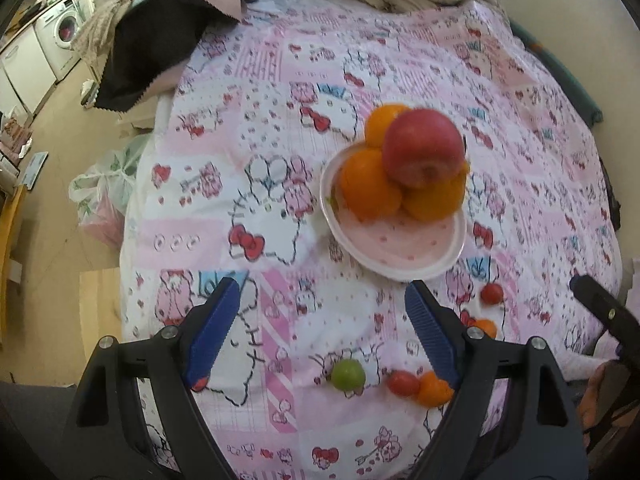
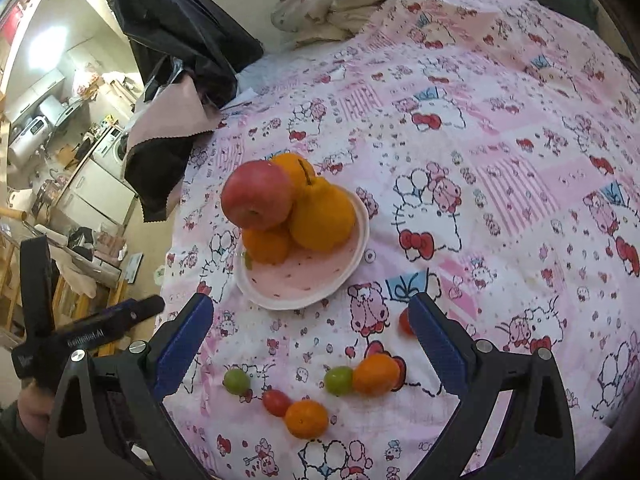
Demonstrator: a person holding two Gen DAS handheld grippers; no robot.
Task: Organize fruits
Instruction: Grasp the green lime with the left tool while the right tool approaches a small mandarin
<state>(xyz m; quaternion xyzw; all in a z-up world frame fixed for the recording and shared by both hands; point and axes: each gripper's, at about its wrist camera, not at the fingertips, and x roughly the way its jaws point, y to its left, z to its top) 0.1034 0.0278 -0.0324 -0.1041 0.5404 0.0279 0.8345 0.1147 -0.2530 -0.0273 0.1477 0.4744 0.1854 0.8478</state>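
The fruit lies on a bed covered by a pink cartoon-print sheet [image 1: 280, 128].

In the left wrist view, a washing machine [image 1: 64, 26] stands far left across the floor, and a white plastic bag [image 1: 106, 184] sits on the floor just beside the sheet's left edge; the right wrist view shows neither so plainly. The left gripper [image 1: 322, 328] hangs over the near part of the sheet with its blue pads spread wide and nothing between them. Past it, toward the middle of the sheet, a pink plate [image 1: 394, 248] carries three oranges, with a red apple [image 1: 424, 146] stacked on top of them. Near the right pad lie a green fruit [image 1: 348, 375], a red cherry tomato [image 1: 403, 383] and a small orange [image 1: 434, 389], the last two touching. Another cherry tomato [image 1: 491, 293] lies further right, and just below it a second small orange [image 1: 486, 327] peeks from behind the gripper's arm. At the right edge, part of the other tool shows.

The right wrist view shows the left tool at its left edge, and a stem on the plate's largest orange [image 2: 322, 216]. The right gripper [image 2: 312, 340] is likewise spread and empty. Between its pads the loose pieces read fully: a green fruit [image 2: 237, 381], a cherry tomato [image 2: 276, 402] touching a small orange [image 2: 306, 419], then a second green fruit [image 2: 338, 380], unseen in the other view, touching another small orange [image 2: 376, 374]. One more tomato [image 2: 405, 322] is half hidden by the right pad. A crumpled cloth [image 2: 332, 0] lies at the sheet's far edge.
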